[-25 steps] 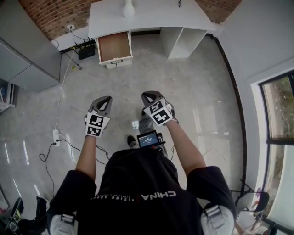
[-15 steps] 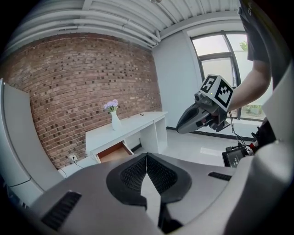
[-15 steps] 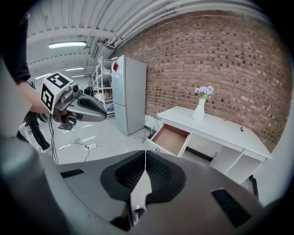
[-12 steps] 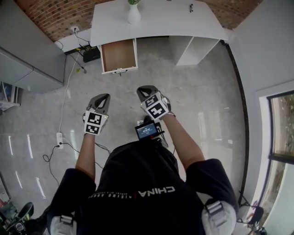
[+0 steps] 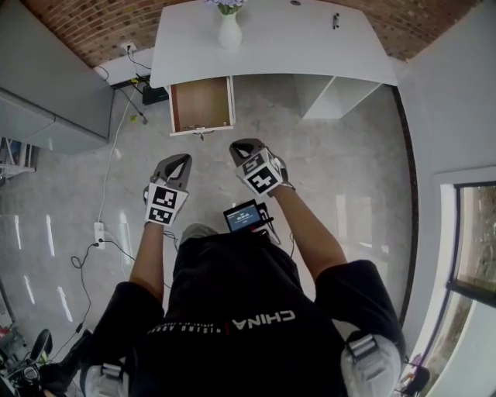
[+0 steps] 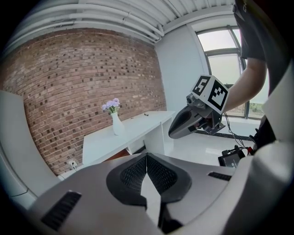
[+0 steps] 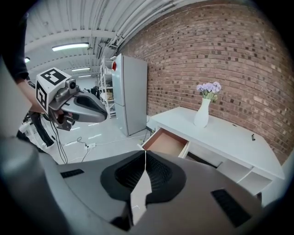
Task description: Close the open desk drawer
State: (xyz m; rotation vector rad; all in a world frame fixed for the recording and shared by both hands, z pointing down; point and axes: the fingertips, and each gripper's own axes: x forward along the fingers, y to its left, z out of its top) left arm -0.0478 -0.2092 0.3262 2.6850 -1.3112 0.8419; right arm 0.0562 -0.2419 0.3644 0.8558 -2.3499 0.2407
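The white desk (image 5: 310, 46) stands against the brick wall, with its wooden drawer (image 5: 201, 105) pulled out over the floor at the desk's left end. My left gripper (image 5: 179, 161) and right gripper (image 5: 243, 147) hover above the floor, short of the drawer front, both shut and empty. In the right gripper view the shut right gripper (image 7: 145, 154) points at the open drawer (image 7: 167, 142), and the left gripper (image 7: 103, 113) shows at the left. In the left gripper view the shut left gripper (image 6: 147, 156) faces the desk (image 6: 133, 133).
A white vase (image 5: 229, 31) of flowers and a pen (image 5: 335, 19) sit on the desk. A grey cabinet (image 5: 46, 93) stands to the left. A power strip (image 5: 99, 233) and cables lie on the floor at left. A small screen (image 5: 244, 217) hangs at the person's waist.
The person has walked toward the desk, so the desk and drawer now sit lower and closer in the head view. Both grippers stay shut, held out in front.
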